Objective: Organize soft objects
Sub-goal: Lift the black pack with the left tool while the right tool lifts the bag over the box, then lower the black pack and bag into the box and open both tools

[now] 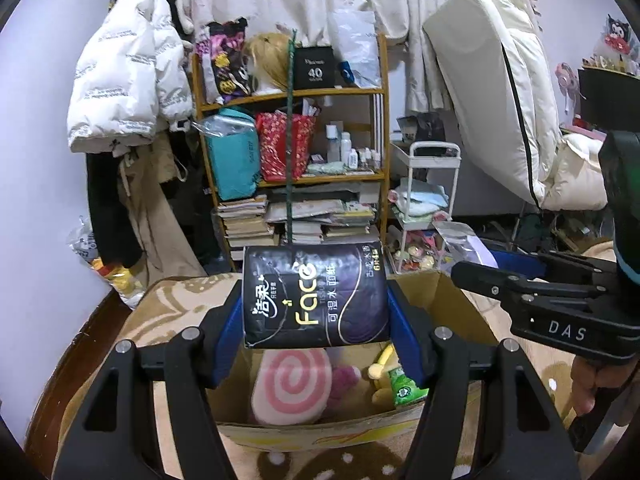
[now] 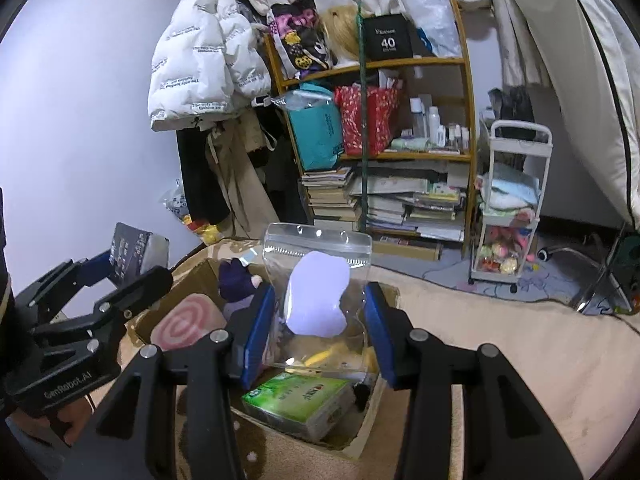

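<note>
The left hand-held gripper (image 1: 316,312) is clamped on a dark tissue pack (image 1: 316,294), held level with its long axis crosswise between the blue pads, hanging directly over the open cardboard box (image 1: 304,428) where a pink swirl cushion (image 1: 292,388) already lies. To its right, the right hand-held gripper (image 2: 320,320) pinches a clear zip pouch (image 2: 318,300) upright, also above the box, over a green tissue pack (image 2: 300,404). Both loads need only go straight down; neither looks clearly nearer.
</note>
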`<state>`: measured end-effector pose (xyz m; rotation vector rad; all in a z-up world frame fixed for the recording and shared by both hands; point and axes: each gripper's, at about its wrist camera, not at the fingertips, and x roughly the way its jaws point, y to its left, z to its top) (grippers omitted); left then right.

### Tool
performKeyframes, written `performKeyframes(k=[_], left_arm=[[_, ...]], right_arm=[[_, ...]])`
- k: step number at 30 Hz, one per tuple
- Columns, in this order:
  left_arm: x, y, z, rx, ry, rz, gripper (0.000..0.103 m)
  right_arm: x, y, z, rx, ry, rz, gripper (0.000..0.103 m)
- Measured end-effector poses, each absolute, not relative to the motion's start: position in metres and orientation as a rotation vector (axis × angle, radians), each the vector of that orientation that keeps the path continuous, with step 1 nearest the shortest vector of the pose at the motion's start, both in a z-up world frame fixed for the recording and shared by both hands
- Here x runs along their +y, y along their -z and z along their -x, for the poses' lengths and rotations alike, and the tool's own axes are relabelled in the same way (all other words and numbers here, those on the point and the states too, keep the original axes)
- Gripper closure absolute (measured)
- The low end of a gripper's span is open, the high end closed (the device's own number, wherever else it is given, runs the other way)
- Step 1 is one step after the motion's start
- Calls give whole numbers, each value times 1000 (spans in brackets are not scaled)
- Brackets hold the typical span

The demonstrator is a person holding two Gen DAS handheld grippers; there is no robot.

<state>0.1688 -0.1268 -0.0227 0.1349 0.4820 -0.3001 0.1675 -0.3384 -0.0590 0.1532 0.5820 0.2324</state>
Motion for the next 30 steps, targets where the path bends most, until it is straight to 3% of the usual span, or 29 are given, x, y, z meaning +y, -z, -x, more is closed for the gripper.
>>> performKeyframes(k=[13, 17, 25, 27, 30], left_arm=[[-134, 40, -180, 539, 375, -151, 37], [-131, 40, -177, 527, 365, -142, 18], [-112, 35, -171, 542, 305, -102, 16], [-106, 32, -168, 537, 275, -103, 9], [-97, 25, -159, 516, 241, -119, 8]], right_arm=[[-345, 84, -182, 627, -268, -205, 54], [-345, 87, -182, 641, -265, -204, 52], [-338, 84, -178, 639, -289, -178, 51], [-336, 82, -175, 635, -287, -169, 50], [-333, 74, -169, 623, -271, -142, 48]])
